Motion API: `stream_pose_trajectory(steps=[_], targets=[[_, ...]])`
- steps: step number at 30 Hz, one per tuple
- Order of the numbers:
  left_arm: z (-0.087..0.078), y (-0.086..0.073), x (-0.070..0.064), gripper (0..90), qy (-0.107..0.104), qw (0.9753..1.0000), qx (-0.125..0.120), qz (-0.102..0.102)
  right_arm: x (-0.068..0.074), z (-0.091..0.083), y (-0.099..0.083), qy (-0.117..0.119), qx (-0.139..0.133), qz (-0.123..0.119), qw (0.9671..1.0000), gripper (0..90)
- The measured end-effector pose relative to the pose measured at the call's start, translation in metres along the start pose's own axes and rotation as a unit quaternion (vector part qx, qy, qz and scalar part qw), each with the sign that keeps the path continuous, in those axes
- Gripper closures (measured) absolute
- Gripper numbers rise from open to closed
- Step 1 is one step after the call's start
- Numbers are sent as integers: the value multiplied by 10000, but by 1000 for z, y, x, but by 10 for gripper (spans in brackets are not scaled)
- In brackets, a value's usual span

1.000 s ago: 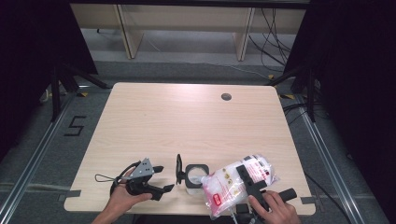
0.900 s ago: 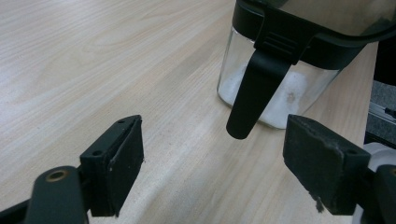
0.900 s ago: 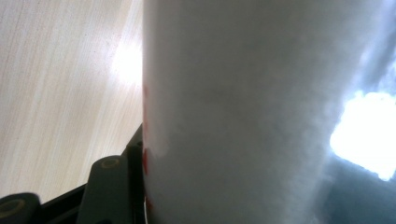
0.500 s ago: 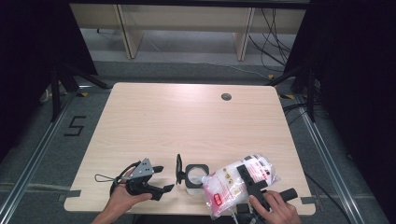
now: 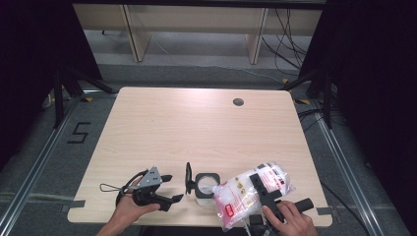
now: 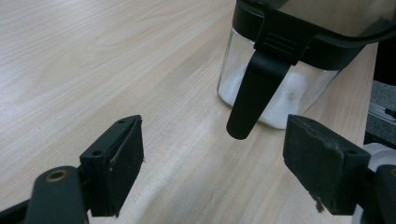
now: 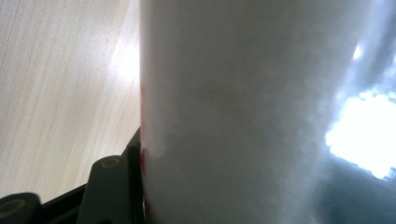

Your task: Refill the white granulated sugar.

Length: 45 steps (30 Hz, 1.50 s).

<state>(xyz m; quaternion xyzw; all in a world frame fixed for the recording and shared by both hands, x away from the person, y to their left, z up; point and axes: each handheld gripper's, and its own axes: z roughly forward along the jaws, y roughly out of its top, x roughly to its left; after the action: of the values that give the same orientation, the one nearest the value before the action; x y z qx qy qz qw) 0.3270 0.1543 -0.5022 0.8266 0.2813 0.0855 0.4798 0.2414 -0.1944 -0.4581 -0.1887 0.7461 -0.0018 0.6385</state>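
Wooden counter [image 5: 196,132] layout unchanged over the last second: pouring not begun. Left gripper [image 6: 212,161] jaws wide open, empty, beside jar [image 5: 205,186]. Right gripper [image 5: 268,195] clamps bag [image 5: 246,194] against jar.

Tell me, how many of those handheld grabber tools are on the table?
2. The left gripper sits at the near left, open, beside the clear glass jar with black rim. The right gripper at the near right clamps the white plastic bag.

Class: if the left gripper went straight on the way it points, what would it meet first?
Probably the black handle of the glass jar, ahead of the open left gripper; depth is uncertain.
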Motion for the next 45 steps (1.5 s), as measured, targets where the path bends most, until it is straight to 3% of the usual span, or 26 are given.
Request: stream_pose_trajectory(steps=[4, 6, 7, 11, 12, 13, 15, 16, 17, 25, 30, 31, 33, 35, 36, 37, 41, 45], targets=[[0, 0, 0, 202, 2, 10000, 13, -30, 0, 0, 0, -21, 24, -20, 10000, 426], [-2, 0, 2, 201, 48, 9997, 142, 174, -1, 0, 0, -3, 37, -48, 10000, 426], [0, 0, 0, 201, 15, 10000, 31, -6, -1, 0, 0, -2, 41, -56, 10000, 426], [0, 0, 0, 201, 1, 10000, -10, -43, -1, 0, -1, -1, 31, -54, 10000, 426], [-1, 0, 2, 201, 57, 9999, 74, 76, -1, 0, -1, -1, 39, -45, 10000, 426], [-1, 0, 0, 201, 6, 10000, 1, -26, -2, 0, 0, -2, 27, -63, 10000, 426], [-1, 0, 1, 201, 15, 10000, 20, 79, 0, -1, -1, 26, 68, 62, 10000, 426], [-1, 0, 1, 201, 14, 10000, -3, 59, -1, -1, 0, 14, 39, 32, 10000, 426], [-1, 0, 1, 201, 16, 10000, -6, 55, -4, 0, 0, -25, -33, -147, 9999, 427], [-1, 0, 0, 202, 20, 10000, -22, 70, 0, -1, 0, 10, 18, 2, 10000, 428], [-1, 0, 0, 201, 30, 10000, 8, 70, 0, -1, -1, 11, 3, 1, 10000, 429], [-1, 0, 0, 202, 13, 10000, 28, 83, -2, 0, -1, -23, -50, -90, 9999, 429], [-1, 0, 0, 201, 1, 10000, 36, -4, -2, -1, -1, -13, -28, -66, 10000, 428], [-1, 1, 1, 201, 3, 9999, 28, 97, -2, -1, -1, 5, -46, -103, 9999, 429], [-1, 1, 1, 201, -4, 9999, 34, 107, 0, -1, -1, 26, -2, 81, 10000, 429], [-1, 0, 0, 202, 2, 10000, 41, 2, -2, -1, -1, 9, -28, -49, 10000, 429], [-1, 0, 1, 201, 8, 10000, 34, 93, -1, -1, -1, 47, 8, 37, 10000, 429], [-1, 0, 0, 201, -2, 10000, 35, 6, -2, -1, -1, 4, -28, -58, 10000, 429]])
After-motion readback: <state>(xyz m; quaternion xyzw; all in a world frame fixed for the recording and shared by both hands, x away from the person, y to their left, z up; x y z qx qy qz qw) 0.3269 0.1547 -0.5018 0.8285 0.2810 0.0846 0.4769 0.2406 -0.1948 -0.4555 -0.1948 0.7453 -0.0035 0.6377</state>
